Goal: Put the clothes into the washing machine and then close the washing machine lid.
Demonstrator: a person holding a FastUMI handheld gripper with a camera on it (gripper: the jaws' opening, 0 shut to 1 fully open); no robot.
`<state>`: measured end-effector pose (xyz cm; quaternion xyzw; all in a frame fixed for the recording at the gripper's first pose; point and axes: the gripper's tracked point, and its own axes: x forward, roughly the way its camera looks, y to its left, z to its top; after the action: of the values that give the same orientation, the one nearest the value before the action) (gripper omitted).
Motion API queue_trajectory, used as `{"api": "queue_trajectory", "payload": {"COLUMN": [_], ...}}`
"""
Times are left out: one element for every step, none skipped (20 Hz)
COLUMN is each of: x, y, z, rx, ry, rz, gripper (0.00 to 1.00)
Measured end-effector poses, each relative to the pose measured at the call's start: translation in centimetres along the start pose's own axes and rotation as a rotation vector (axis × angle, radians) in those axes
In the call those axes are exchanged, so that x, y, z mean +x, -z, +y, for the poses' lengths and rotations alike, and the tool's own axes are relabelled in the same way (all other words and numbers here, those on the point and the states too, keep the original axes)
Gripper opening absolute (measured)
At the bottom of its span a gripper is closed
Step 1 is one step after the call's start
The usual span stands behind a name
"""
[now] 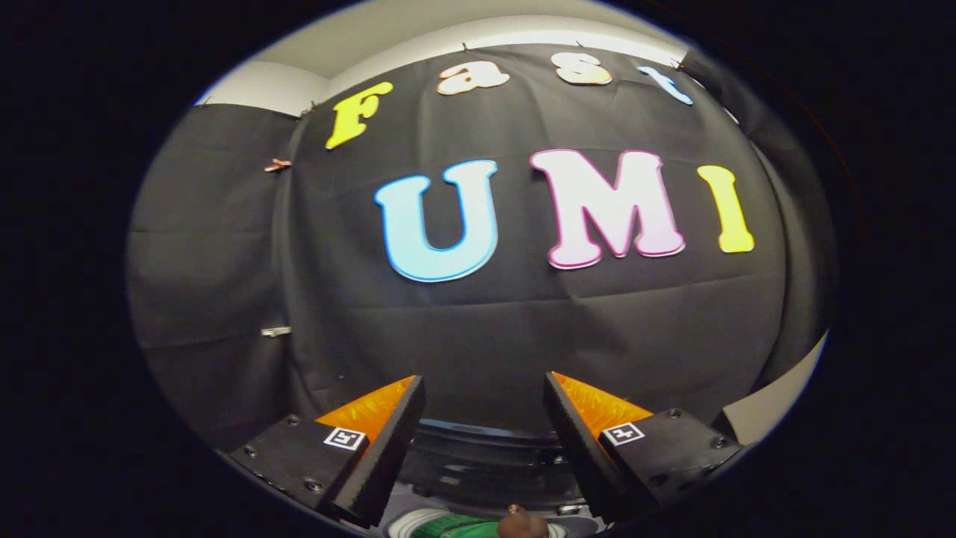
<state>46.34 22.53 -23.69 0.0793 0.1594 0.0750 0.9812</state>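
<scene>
The hand-held gripper (484,407) is released, its fingers spread wide with nothing between them, above the dark round washing machine rim (485,456), facing the black cloth wall (523,329).

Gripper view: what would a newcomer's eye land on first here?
The black cloth wall of the booth looms straight ahead, well beyond the fingers. Nearest the camera, the gripper is open with nothing between its fingers. Low in the gap between them sits a dark round rim, probably the washing machine, with something green just below it.
</scene>
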Motion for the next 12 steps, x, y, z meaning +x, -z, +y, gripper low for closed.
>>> {"api": "queue_trajectory", "payload": {"x": [0.2,0.4,0.8,1.2,1.6,1.7,1.8,1.8,1.9,2.1,2.1,2.2], "y": [0.1,0.3,0.9,1.5,2.1,2.7,2.9,3.1,3.2,3.5,3.7,4.0], "z": [-1.1,-2.2,-3.3,-4.2,-4.6,-4.8,-5.1,-5.3,-5.5,-5.7,-5.9,-6.2], "rx": [-0.002,-0.01,-0.022,-0.032,-0.037,-0.038,-0.04,-0.039,-0.033,-0.027,-0.022,-0.018], "ry": [0.039,0.08,0.118,0.146,0.161,0.169,0.177,0.185,0.192,0.199,0.206,0.215], "rz": [0.0,0.005,0.019,0.042,0.066,0.084,0.094,0.1,0.105,0.11,0.121,0.137], "gripper": [0.99,0.99,0.99,0.99,0.99,0.99,0.99,0.99,0.99,0.99,0.99,0.99]}}
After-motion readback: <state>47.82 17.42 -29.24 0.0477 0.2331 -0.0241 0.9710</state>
